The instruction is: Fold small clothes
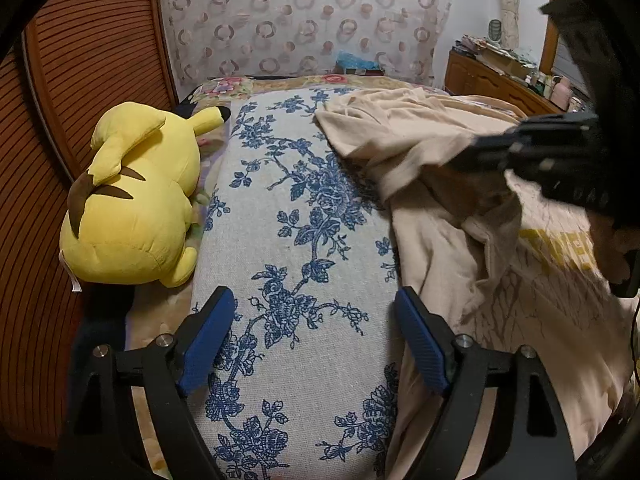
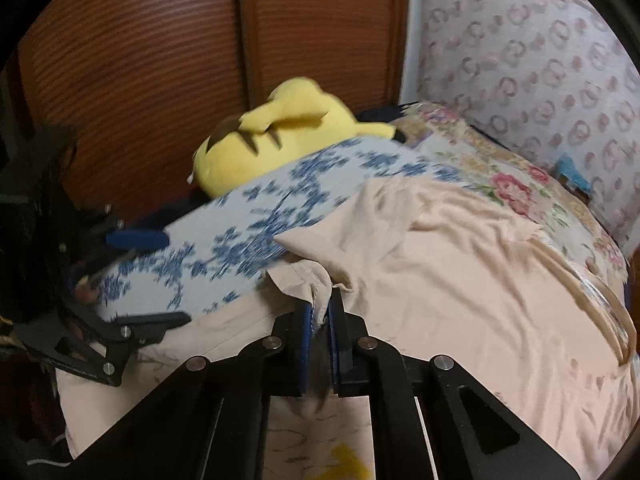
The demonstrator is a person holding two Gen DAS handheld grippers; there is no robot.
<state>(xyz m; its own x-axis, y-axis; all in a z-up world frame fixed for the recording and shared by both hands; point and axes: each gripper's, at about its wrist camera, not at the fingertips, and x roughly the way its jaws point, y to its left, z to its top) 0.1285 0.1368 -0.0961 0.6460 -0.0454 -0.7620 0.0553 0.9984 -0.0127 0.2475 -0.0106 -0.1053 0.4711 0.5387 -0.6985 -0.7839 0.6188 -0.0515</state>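
A bed covered by a blue-flowered cloth was recorded in both wrist views, with a wooden wardrobe along its far side and a yellow plush lying against that wardrobe.

The beige shirt was found spread, rumpled, over the side of the bed towards the right hand, partly overlapping the flowered cloth. Its long axis appeared to run from near edge to far edge of the bed, printed front upward, with yellow lettering visible at the near part.

Relative to the left gripper, the shirt lay wholly to the right; only flowered cloth was seen between the fingers. The right gripper was plainly the nearer one, being already on the garment.

Left jaws: wide apart, nothing held, nothing touched; blue pads hung above bare cloth.

Right jaws: drawn together on a bunched hem or sleeve fold of the shirt, fabric pinched between the pads and lifted into a small peak.

Judgement: the coming fold would be led by the right side, carrying the pinched edge across towards the left.
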